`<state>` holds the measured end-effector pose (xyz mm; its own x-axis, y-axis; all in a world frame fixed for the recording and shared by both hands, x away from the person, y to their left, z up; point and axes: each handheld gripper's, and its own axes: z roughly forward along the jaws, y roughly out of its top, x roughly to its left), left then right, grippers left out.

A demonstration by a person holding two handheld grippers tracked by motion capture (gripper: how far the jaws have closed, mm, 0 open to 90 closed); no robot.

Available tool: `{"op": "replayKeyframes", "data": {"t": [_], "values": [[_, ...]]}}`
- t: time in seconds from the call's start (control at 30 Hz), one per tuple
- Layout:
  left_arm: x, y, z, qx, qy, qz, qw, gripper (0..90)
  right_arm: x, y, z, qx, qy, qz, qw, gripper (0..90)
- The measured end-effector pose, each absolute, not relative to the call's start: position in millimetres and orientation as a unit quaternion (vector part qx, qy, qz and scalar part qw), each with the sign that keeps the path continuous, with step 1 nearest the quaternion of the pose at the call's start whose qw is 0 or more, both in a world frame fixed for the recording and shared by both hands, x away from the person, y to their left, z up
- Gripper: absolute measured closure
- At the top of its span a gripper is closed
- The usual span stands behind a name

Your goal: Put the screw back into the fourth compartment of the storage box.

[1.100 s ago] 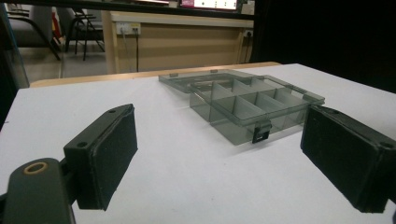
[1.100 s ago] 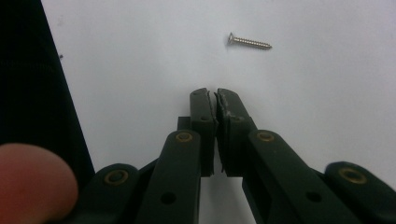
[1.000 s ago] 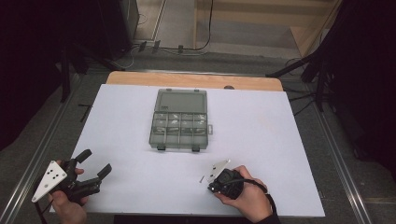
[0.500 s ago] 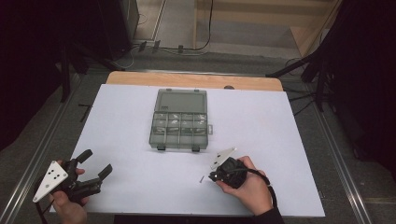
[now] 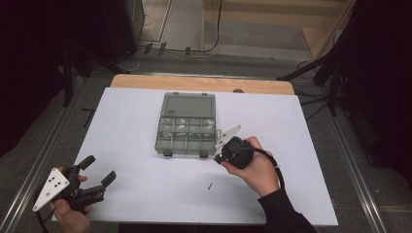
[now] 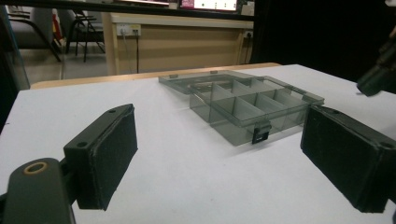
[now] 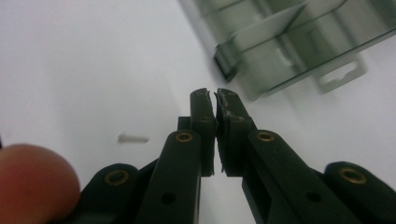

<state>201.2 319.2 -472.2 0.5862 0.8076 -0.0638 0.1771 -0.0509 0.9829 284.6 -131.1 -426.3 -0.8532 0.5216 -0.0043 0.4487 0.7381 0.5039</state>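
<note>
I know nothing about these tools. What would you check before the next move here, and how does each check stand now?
1. Lid of the compartment box folded back: ok, the compartments lie open.
2. Right tool closed: ok, its jaws are together.
3. Something pinched between its pads: cannot tell, the gap is too tight to see into.
4. Right tool over a compartment: not ok, it is beside the box's near right corner.
5. Left tool out of the way: ok, open and empty at the table's near left corner.
6. No loose parts left out: not ok, one small screw lies on the table.
</note>
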Motion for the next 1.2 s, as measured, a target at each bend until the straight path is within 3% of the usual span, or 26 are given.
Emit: {"op": "replayKeyframes", "data": {"t": [0.5, 1.07, 1.13, 1.2], "values": [[200.4, 322.1, -471.5, 0.669, 0.368, 0.274, 0.585, 11.0, 366.1, -113.8, -413.3, 0.287, 0.927, 0.222, 0.093, 87.6], [200.3, 323.0, -471.7, 0.667, 0.371, 0.272, 0.586, 11.0, 412.4, -97.9, -447.5, 0.331, 0.92, 0.187, 0.097, 87.3], [200.3, 323.6, -471.6, 0.667, 0.37, 0.272, 0.586, 10.9, 413.5, -96.8, -451.9, 0.334, 0.919, 0.182, 0.102, 75.2], [200.3, 323.9, -471.7, 0.667, 0.371, 0.271, 0.586, 10.9, 412.0, -99.4, -449.5, 0.334, 0.916, 0.192, 0.109, 71.7]]}}
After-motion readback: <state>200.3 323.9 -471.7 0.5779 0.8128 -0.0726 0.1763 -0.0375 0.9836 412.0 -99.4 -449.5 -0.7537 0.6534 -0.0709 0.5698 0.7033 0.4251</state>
